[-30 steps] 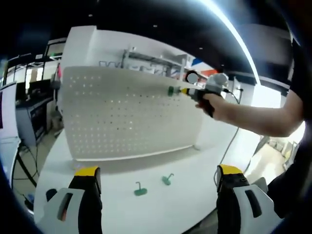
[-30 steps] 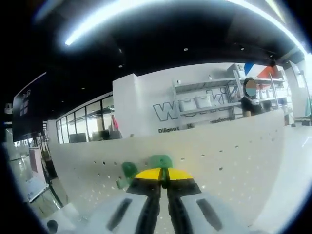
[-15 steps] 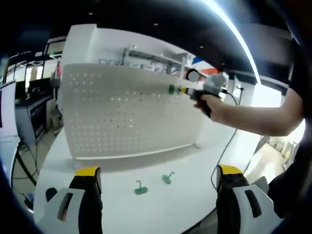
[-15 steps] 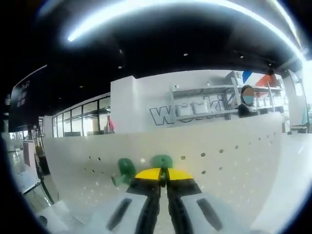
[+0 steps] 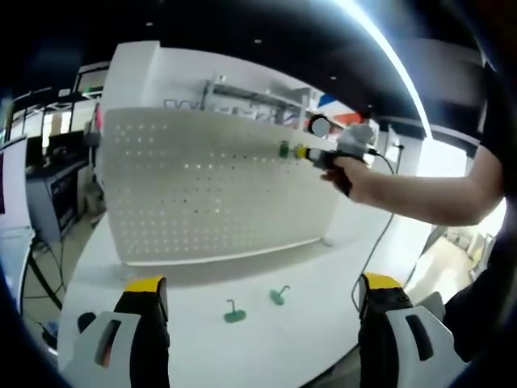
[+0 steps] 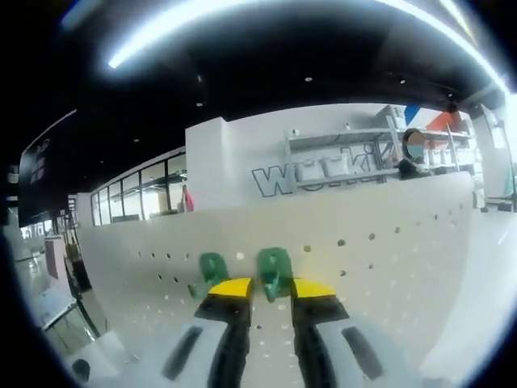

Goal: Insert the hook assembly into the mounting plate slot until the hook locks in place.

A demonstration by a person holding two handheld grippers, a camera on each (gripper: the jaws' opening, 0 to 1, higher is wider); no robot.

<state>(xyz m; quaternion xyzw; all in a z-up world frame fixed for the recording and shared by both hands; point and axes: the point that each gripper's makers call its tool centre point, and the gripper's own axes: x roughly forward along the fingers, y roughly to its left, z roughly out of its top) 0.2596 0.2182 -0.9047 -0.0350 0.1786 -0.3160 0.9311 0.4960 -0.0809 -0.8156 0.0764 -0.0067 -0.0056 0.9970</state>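
A white pegboard (image 5: pixel 202 194) stands upright on the white table (image 5: pixel 323 339). In the right gripper view, a green hook (image 6: pixel 273 265) sits against the pegboard (image 6: pixel 388 259) between the tips of my right gripper (image 6: pixel 271 288), whose jaws stand a little apart. A second green hook (image 6: pixel 212 267) hangs on the board just to its left. The left gripper view shows the right gripper (image 5: pixel 302 151) at the board's upper right with a green hook (image 5: pixel 283 149) at its tip. Two loose green hooks (image 5: pixel 233 314) (image 5: pixel 279 295) lie on the table. My left gripper (image 5: pixel 263 283) is wide open, holding nothing.
A person's hand and forearm (image 5: pixel 420 194) reach in from the right, with a cable (image 5: pixel 380 234) hanging below. Shelves with bins (image 6: pixel 339 166) line the back wall. Dark equipment (image 5: pixel 48 194) stands left of the table.
My right gripper's jaws have parted from shut; the green hook they held now rests on the pegboard between them. The left gripper has stayed still.
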